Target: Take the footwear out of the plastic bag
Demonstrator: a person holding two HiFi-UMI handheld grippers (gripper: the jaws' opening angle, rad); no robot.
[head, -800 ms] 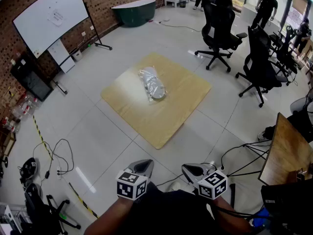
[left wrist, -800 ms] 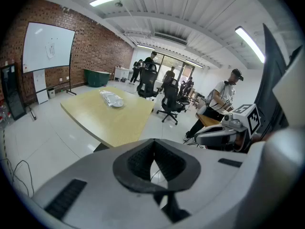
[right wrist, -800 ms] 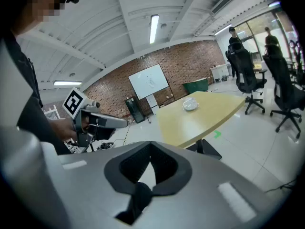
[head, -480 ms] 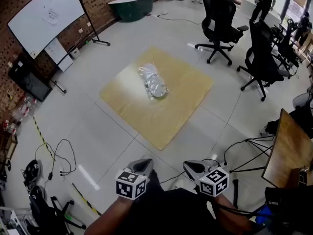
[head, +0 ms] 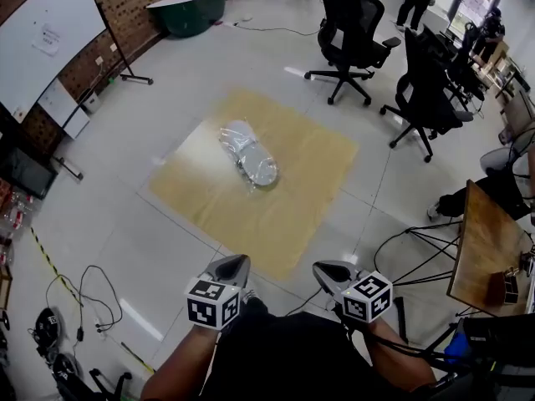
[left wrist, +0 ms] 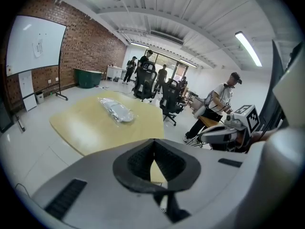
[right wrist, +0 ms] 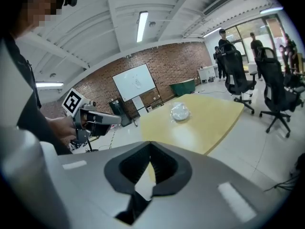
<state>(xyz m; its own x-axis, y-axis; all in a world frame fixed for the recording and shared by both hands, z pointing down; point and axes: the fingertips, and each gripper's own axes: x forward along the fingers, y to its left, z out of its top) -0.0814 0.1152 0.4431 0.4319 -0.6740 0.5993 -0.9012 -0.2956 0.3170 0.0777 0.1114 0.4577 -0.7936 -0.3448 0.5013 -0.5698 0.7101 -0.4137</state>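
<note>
Jaws of left gripper point(head: 236, 264) and right gripper point(head: 324, 270) together, empty; plastic bag point(head: 247, 154) on wooden board point(head: 292, 207), well apart.

The head view looks forward and steeply down from high above the floor point(head: 125, 215). The left gripper point(head: 231, 266) and right gripper point(head: 331, 271) sit at its bottom edge, with the wooden board point(head: 284, 199) and plastic bag point(head: 248, 153) well ahead. Each gripper view looks low along its own jaws towards that board from well away. The left gripper view catches the right gripper at its right, and the right gripper view catches the left gripper at its left. All three views share the board, bag, office chairs point(head: 351, 23) and whiteboard point(head: 38, 40).
</note>
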